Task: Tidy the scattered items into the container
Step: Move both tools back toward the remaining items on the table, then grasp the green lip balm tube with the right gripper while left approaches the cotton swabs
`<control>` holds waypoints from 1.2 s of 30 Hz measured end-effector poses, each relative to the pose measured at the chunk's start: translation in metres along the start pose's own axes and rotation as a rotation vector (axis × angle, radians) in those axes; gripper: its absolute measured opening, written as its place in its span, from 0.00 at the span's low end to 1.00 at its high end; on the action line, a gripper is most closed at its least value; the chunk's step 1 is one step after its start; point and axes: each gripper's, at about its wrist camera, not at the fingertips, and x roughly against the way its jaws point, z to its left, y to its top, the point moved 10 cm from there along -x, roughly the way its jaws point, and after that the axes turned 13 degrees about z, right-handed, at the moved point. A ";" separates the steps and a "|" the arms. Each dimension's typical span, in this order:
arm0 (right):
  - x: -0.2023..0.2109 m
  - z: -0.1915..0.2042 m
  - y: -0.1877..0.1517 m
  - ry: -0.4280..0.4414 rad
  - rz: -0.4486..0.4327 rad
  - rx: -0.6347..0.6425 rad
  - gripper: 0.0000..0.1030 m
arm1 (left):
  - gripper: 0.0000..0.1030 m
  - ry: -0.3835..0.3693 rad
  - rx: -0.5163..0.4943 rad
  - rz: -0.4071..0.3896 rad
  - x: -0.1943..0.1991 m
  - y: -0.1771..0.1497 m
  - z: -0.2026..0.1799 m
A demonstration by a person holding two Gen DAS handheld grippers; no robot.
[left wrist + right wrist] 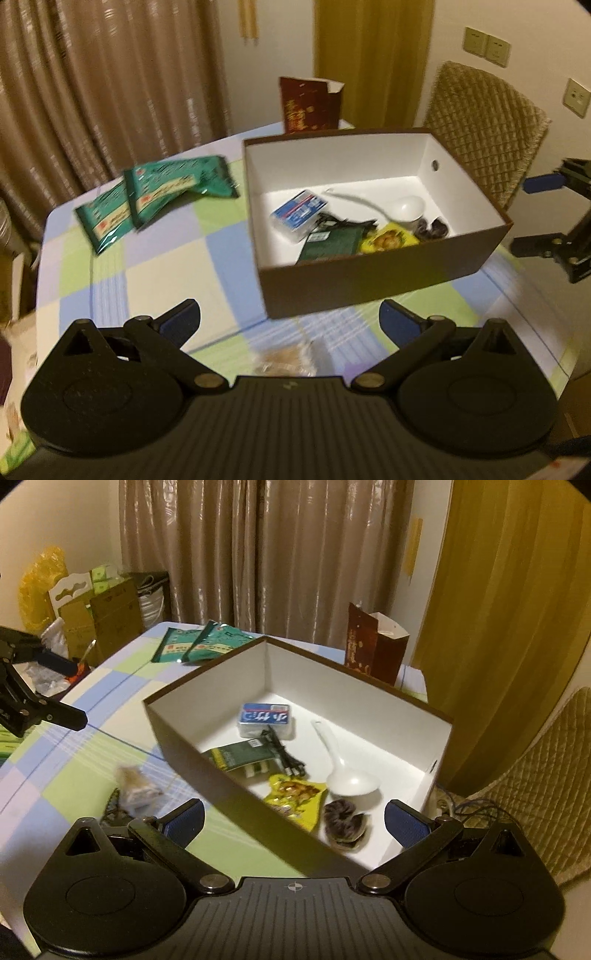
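- Green sachets point(159, 195): two teal-green packets lying overlapped on the checked tablecloth point(177, 251), left of the box and apart from it; in the right wrist view they lie beyond its far-left corner.
- Left gripper point(290, 321): held low over the near table edge, pointing toward the box; jaws spread wide, nothing between them. From the right wrist view it enters at the left edge, fingers parted above the cloth.
- Wrapped snack point(286, 360): blurred brownish packet on the cloth just ahead of the left gripper, outside the box; contents cannot be made out.
- Box point(369, 273): brown outside, white inside, open-topped, on the table at centre.
- Box contents: blue tissue pack point(264, 718), dark green packet point(242, 755), black cable point(282, 755), yellow snack packet point(295, 799), white spoon point(345, 771), dark round item point(343, 825), blurred.
- Right gripper point(293, 821): poised above the box's near corner, angled down into it; jaws wide apart, empty.
- Red paper bag point(373, 651): upright behind the box.
- Quilted chair point(480, 129): at far right.
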 end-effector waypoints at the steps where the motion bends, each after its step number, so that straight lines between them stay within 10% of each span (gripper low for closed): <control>1: 0.001 0.004 -0.002 0.002 0.000 -0.002 0.98 | 0.99 0.001 0.015 0.001 0.001 -0.005 0.003; 36: -0.075 0.074 -0.089 0.096 0.188 -0.085 0.97 | 0.99 -0.030 0.110 0.172 -0.047 -0.102 0.000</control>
